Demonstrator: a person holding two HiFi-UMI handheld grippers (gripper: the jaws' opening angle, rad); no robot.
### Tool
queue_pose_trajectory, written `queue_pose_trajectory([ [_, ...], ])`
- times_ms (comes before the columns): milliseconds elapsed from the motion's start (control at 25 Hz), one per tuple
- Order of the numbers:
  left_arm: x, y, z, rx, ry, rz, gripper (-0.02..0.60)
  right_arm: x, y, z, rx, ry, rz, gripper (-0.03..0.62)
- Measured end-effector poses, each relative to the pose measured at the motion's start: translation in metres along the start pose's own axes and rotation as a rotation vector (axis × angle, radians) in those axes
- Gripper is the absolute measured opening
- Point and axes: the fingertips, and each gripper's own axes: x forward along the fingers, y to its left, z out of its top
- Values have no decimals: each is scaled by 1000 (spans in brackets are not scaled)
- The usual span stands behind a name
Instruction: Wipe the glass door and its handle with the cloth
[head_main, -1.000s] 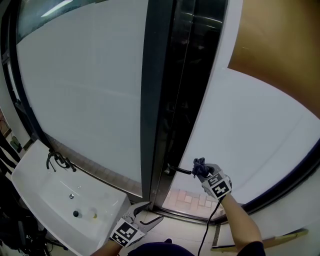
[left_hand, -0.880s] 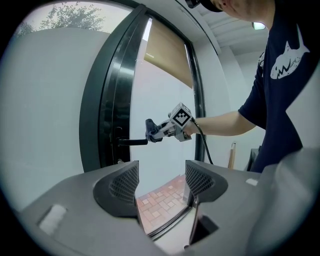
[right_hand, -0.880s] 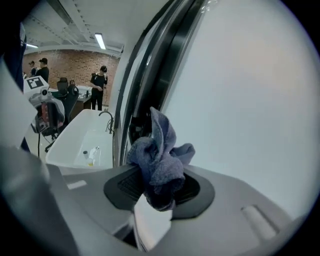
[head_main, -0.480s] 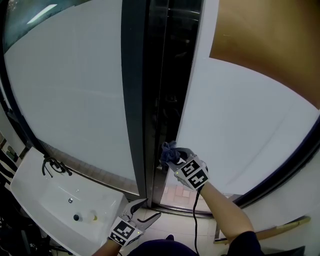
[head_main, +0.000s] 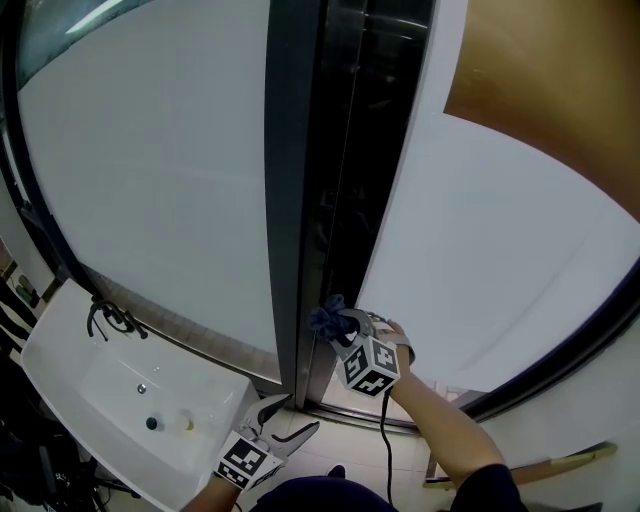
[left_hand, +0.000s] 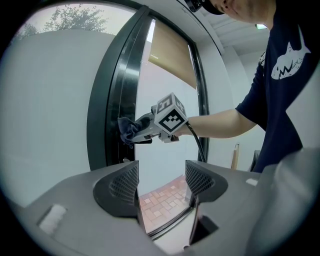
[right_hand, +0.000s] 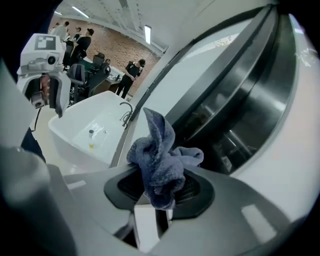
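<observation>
My right gripper (head_main: 338, 328) is shut on a crumpled blue-grey cloth (right_hand: 161, 159), which it presses against the dark door frame (head_main: 300, 200) at handle height. The cloth (head_main: 326, 318) shows as a dark bunch at the frame's edge, and the handle itself is hidden behind it. From the left gripper view the cloth (left_hand: 129, 129) touches the black frame (left_hand: 112, 105). The frosted glass door (head_main: 150, 180) fills the left of the head view. My left gripper (head_main: 290, 425) hangs low near the floor, open, with nothing between its jaws (left_hand: 161, 182).
A white washbasin (head_main: 110, 400) with a black tap (head_main: 110, 318) stands at the lower left. A tan roller blind (head_main: 560, 90) covers the upper right pane. Several people stand far back in the right gripper view. A cable (head_main: 385, 455) trails from my right gripper.
My right gripper carried the cloth leftward from the handle's outer end to the door frame, then slightly lower. The left gripper stayed low and open.
</observation>
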Motion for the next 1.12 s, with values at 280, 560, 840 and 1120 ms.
queue_pose_trajectory([
  [280, 7, -1, 3, 7, -4, -25, 287, -37, -8, -47, 44, 43, -50, 140],
  [560, 16, -5, 4, 17, -6, -57, 288, -65, -21, -81, 97, 96, -109, 140],
  [840, 13, -4, 5, 15, -3, -56, 287, -50, -5, -17, -146, 3, -129, 140],
  [1120, 3, 0, 3, -2, -1, -17, 287, 20, 37, 7, -479, 58, -88, 140],
])
